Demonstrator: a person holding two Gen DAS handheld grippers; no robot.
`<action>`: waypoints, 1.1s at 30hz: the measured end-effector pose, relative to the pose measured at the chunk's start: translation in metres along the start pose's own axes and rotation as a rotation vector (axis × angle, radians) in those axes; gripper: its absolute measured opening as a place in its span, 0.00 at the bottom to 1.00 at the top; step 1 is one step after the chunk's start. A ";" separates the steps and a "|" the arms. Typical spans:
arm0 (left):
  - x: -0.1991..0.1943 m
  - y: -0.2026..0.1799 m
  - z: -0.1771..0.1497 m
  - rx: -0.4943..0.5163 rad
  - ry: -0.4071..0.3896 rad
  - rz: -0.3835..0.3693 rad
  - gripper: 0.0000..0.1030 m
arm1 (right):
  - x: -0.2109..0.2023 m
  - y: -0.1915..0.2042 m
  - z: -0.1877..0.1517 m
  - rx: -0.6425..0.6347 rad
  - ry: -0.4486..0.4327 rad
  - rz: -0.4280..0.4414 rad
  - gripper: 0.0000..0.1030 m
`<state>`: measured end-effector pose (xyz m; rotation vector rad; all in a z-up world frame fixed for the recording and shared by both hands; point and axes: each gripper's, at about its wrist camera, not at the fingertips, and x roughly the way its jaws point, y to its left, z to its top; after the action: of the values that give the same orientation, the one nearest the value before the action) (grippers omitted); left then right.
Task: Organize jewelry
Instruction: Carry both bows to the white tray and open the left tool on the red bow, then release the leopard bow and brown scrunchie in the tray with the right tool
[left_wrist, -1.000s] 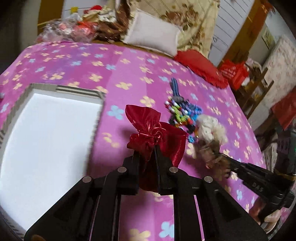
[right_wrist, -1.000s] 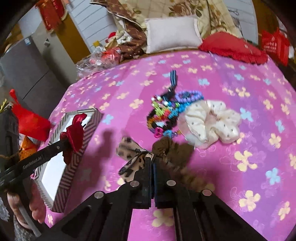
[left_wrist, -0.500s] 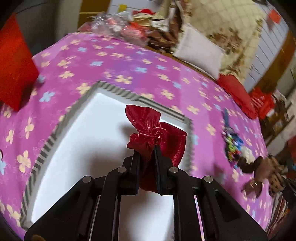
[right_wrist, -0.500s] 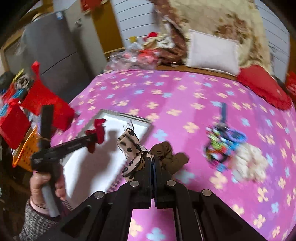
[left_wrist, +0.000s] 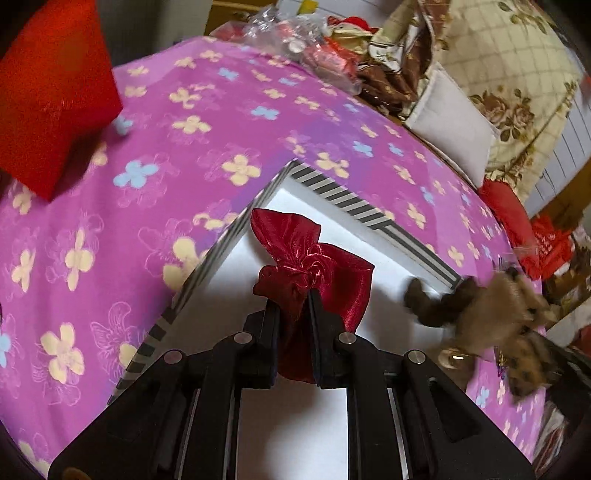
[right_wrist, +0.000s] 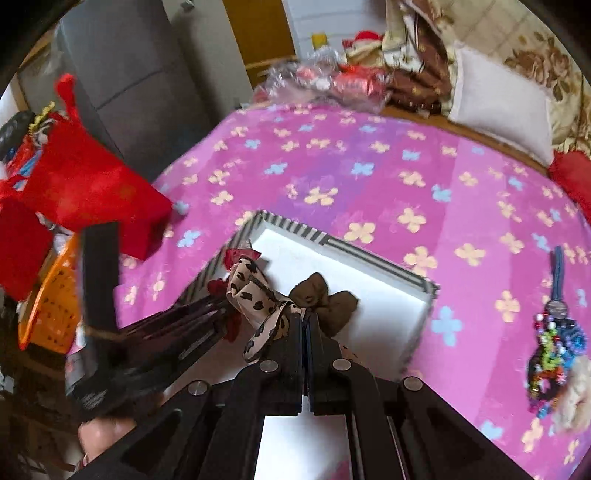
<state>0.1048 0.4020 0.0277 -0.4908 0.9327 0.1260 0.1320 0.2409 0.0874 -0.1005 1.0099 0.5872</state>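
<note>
My left gripper (left_wrist: 292, 295) is shut on a shiny red drawstring pouch (left_wrist: 314, 269), held above the white inside of a striped-rim box (left_wrist: 354, 203). My right gripper (right_wrist: 304, 317) is shut on a leopard-print and brown hair bow (right_wrist: 266, 295), which hangs over the same box (right_wrist: 369, 254). The bow (left_wrist: 480, 310) also shows blurred at the right of the left wrist view. In the right wrist view the left gripper (right_wrist: 218, 306) reaches in from the left with the pouch (right_wrist: 236, 256) partly hidden behind the bow.
The bed has a pink flowered cover (right_wrist: 369, 177). A beaded colourful trinket (right_wrist: 550, 347) and a cream scrunchie (right_wrist: 576, 391) lie at the right. A red bag (left_wrist: 48, 99) sits at the left edge, an orange basket (right_wrist: 51, 310) beside the bed. Pillows (right_wrist: 502, 103) lie at the far side.
Both grippers have swung left from the jewelry pile to above the striped box, carrying the pouch and the bow. The bow has come close beside the pouch.
</note>
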 end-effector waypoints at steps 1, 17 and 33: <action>0.001 0.000 0.000 -0.001 0.003 0.002 0.13 | 0.010 -0.001 0.002 0.004 0.014 -0.007 0.01; -0.004 -0.003 -0.001 -0.005 -0.011 0.009 0.35 | 0.047 -0.038 0.022 0.029 0.051 -0.188 0.16; -0.023 0.002 -0.005 -0.017 -0.047 0.032 0.37 | -0.008 -0.049 -0.005 0.027 -0.027 -0.208 0.41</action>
<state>0.0871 0.4039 0.0431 -0.4865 0.8942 0.1740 0.1495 0.1947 0.0824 -0.1708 0.9672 0.3840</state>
